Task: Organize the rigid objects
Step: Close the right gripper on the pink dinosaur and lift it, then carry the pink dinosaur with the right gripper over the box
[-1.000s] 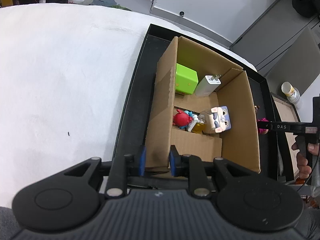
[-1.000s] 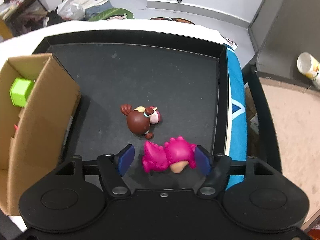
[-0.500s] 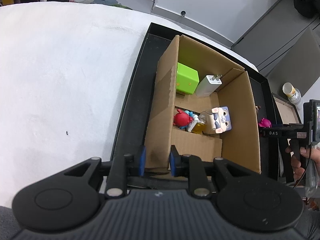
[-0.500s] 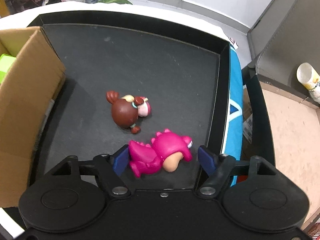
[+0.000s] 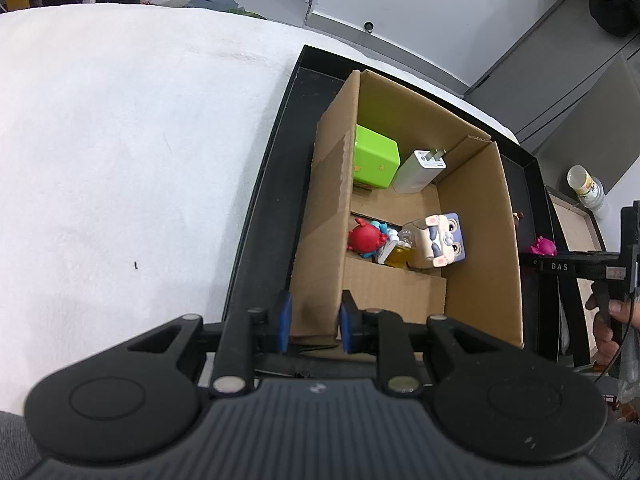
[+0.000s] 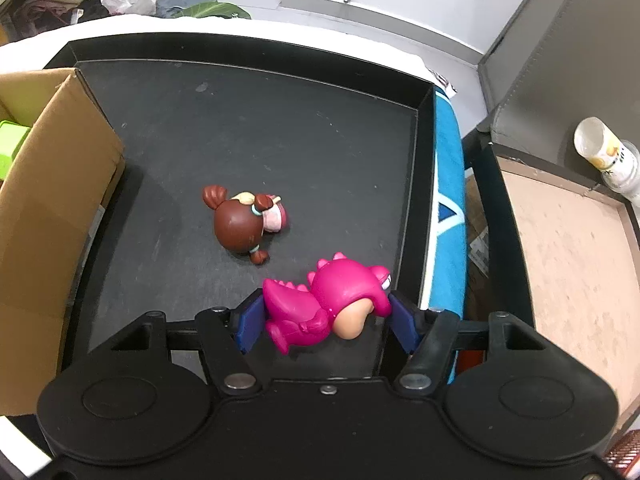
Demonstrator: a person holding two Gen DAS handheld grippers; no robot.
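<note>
A cardboard box (image 5: 476, 240) stands in a black tray (image 5: 256, 216). It holds a green cube (image 5: 376, 160), a white charger (image 5: 420, 170), a red and blue toy (image 5: 366, 236), a small yellow bottle (image 5: 400, 254) and a block-headed figure (image 5: 440, 240). My left gripper (image 5: 312, 322) is shut on the box's near left wall. In the right wrist view a pink dinosaur figure (image 6: 328, 304) lies on the tray floor (image 6: 260, 128) between the fingers of my right gripper (image 6: 326, 324), both pads touching it. A brown-haired doll figure (image 6: 244, 224) lies just beyond it.
The box's side (image 6: 48, 220) is at the left of the right wrist view. A white cloth (image 5: 120, 140) covers the table left of the tray. A blue strip (image 6: 448, 184) lies by the tray's right rim. A drink bottle (image 6: 608, 160) lies on a brown tray (image 6: 568, 264) at the right.
My right gripper has moved forward and closed its fingers around the pink dinosaur. My left gripper has kept its hold on the box wall.
</note>
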